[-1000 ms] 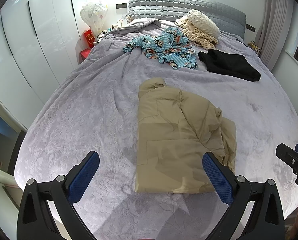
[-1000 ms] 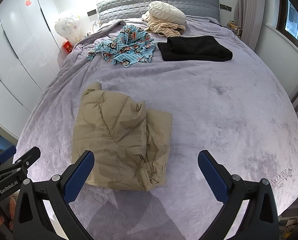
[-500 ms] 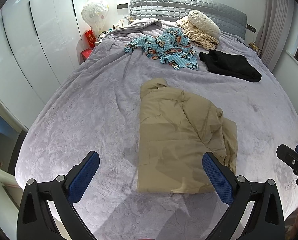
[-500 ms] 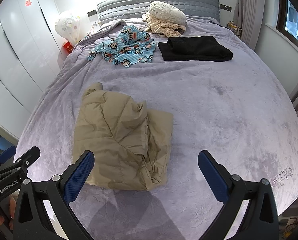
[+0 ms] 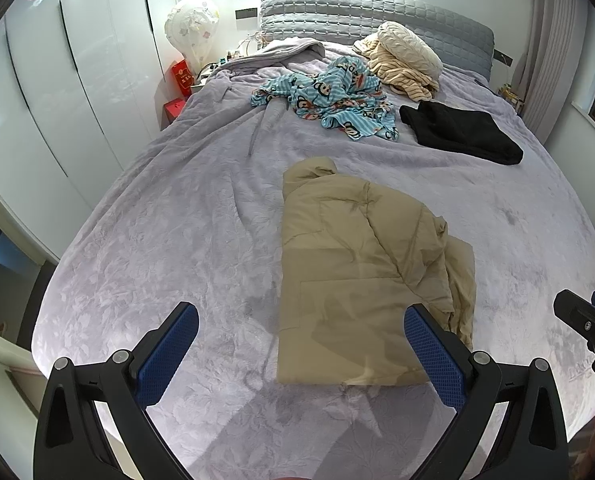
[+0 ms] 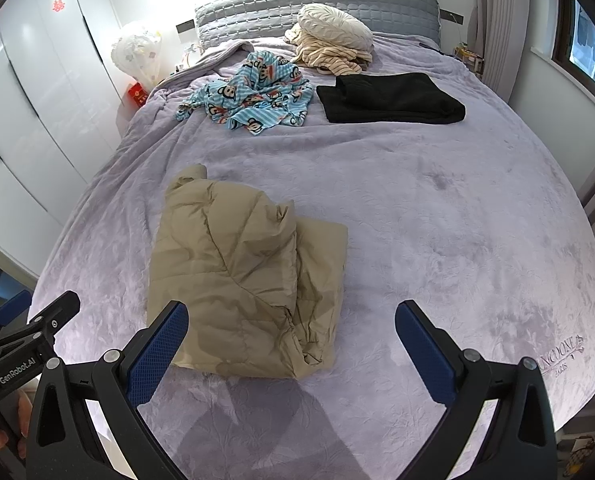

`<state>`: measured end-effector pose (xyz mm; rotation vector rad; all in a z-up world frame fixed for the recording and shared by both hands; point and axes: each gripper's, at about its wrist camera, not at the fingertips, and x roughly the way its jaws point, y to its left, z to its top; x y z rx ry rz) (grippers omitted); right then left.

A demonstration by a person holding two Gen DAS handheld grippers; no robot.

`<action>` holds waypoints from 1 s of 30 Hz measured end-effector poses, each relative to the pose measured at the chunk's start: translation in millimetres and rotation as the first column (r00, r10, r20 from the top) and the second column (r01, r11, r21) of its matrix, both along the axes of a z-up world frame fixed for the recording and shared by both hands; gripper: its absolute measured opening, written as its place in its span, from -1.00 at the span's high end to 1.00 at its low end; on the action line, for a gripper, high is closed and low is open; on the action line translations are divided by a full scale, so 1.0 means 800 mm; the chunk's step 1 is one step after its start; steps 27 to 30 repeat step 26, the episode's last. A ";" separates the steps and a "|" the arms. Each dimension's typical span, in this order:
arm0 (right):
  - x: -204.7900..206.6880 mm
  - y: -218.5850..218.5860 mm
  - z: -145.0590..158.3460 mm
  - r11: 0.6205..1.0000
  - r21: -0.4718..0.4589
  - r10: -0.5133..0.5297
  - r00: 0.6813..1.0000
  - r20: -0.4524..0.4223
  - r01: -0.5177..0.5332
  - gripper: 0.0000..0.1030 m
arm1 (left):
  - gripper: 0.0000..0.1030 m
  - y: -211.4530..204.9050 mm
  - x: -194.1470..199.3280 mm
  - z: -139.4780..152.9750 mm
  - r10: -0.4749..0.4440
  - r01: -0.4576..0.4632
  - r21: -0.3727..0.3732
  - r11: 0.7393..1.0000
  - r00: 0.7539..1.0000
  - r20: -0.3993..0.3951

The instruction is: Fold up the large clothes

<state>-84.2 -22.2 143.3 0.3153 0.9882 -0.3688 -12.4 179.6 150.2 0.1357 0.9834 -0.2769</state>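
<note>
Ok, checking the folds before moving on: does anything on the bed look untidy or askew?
Yes. The tan jacket is folded unevenly, its right edge bunched in loose layers. Behind it, the blue cartoon-print garment lies crumpled and unfolded, unlike the neatly folded black garment beside it.

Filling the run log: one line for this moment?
left gripper open | right gripper open | tan jacket folded on bed, unheld

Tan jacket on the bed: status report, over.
Left gripper open, right gripper open, both empty above the bed. Tan jacket partly folded, lying untouched. Nothing in the way.
</note>
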 end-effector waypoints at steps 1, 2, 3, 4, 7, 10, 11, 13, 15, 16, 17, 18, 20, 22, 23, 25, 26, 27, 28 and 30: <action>0.000 0.000 0.000 1.000 0.000 0.001 1.000 0.001 -0.001 -1.00 | -1.00 0.000 0.000 0.000 0.001 -0.001 -0.001 1.000 1.000 0.001; 0.000 0.000 0.000 1.000 -0.001 0.001 1.000 0.001 -0.001 -1.00 | -1.00 -0.001 -0.001 -0.001 0.004 -0.004 0.000 1.000 1.000 0.000; 0.000 0.000 0.000 1.000 0.000 0.001 1.000 0.001 -0.001 -1.00 | -1.00 -0.001 -0.001 -0.001 0.004 -0.004 0.000 1.000 1.000 0.000; 0.000 0.000 0.000 1.000 0.001 0.000 1.000 0.001 0.000 -1.00 | -1.00 -0.001 -0.001 0.000 0.004 -0.004 -0.001 1.000 1.000 0.000; 0.001 0.000 -0.001 1.000 -0.001 0.002 1.000 0.000 -0.002 -1.00 | -1.00 0.001 -0.002 0.000 0.007 -0.007 0.000 1.000 1.000 0.003; 0.001 0.002 -0.001 1.000 0.000 0.001 1.000 0.001 -0.001 -1.00 | -1.00 0.003 -0.002 -0.001 0.007 -0.007 -0.001 1.000 1.000 0.003; 0.001 0.003 -0.001 1.000 -0.001 -0.001 1.000 0.001 0.001 -1.00 | -1.00 0.003 -0.002 -0.001 0.007 -0.007 -0.002 1.000 1.000 0.003; 0.001 0.005 -0.002 1.000 -0.001 -0.003 1.000 0.001 0.003 -1.00 | -1.00 0.003 -0.001 -0.001 0.007 -0.007 -0.002 1.000 1.000 0.002; 0.001 0.006 -0.002 1.000 -0.001 -0.005 1.000 0.001 0.005 -1.00 | -1.00 0.005 0.000 -0.001 0.012 -0.012 -0.004 1.000 1.000 -0.002; 0.001 0.006 -0.002 1.000 -0.001 -0.006 1.000 0.002 0.006 -1.00 | -1.00 0.006 0.001 0.000 0.015 -0.015 -0.003 1.000 1.000 -0.003; 0.001 0.006 -0.002 1.000 0.000 -0.005 1.000 0.001 0.005 -1.00 | -1.00 0.007 0.002 0.000 0.018 -0.018 -0.002 1.000 1.000 -0.003; 0.001 0.006 -0.002 1.000 0.000 -0.005 1.000 0.001 0.005 -1.00 | -1.00 0.006 0.002 0.000 0.019 -0.019 -0.001 1.000 1.000 0.000; 0.001 0.007 -0.003 1.000 -0.001 -0.006 1.000 0.001 0.006 -1.00 | -1.00 0.007 0.004 0.001 0.020 -0.020 0.000 1.000 1.000 0.007; 0.000 0.007 -0.002 1.000 0.000 -0.007 1.000 0.000 0.007 -1.00 | -1.00 0.005 -0.002 0.000 0.023 -0.023 0.000 1.000 1.000 0.012; 0.001 0.007 -0.002 1.000 0.000 -0.007 1.000 0.001 0.007 -1.00 | -1.00 0.004 -0.003 0.001 0.021 -0.021 0.001 1.000 1.000 0.017; 0.001 0.007 -0.001 1.000 0.000 -0.007 1.000 0.000 0.007 -1.00 | -1.00 0.003 -0.003 0.002 0.015 -0.015 0.003 1.000 1.000 0.021; 0.001 0.007 -0.002 1.000 0.000 -0.006 1.000 0.001 0.006 -1.00 | -1.00 0.003 -0.003 0.001 0.014 -0.014 0.001 1.000 1.000 0.021; 0.001 0.007 -0.002 1.000 0.000 -0.006 1.000 0.001 0.006 -1.00 | -1.00 0.003 -0.003 0.001 0.014 -0.014 0.001 1.000 1.000 0.021; 0.001 0.007 -0.002 1.000 0.000 -0.006 1.000 0.001 0.006 -1.00 | -1.00 0.003 -0.003 0.001 0.014 -0.014 0.001 1.000 1.000 0.021; 0.001 0.007 -0.002 1.000 0.000 -0.006 1.000 0.001 0.006 -1.00 | -1.00 0.003 -0.003 0.001 0.014 -0.014 0.001 1.000 1.000 0.021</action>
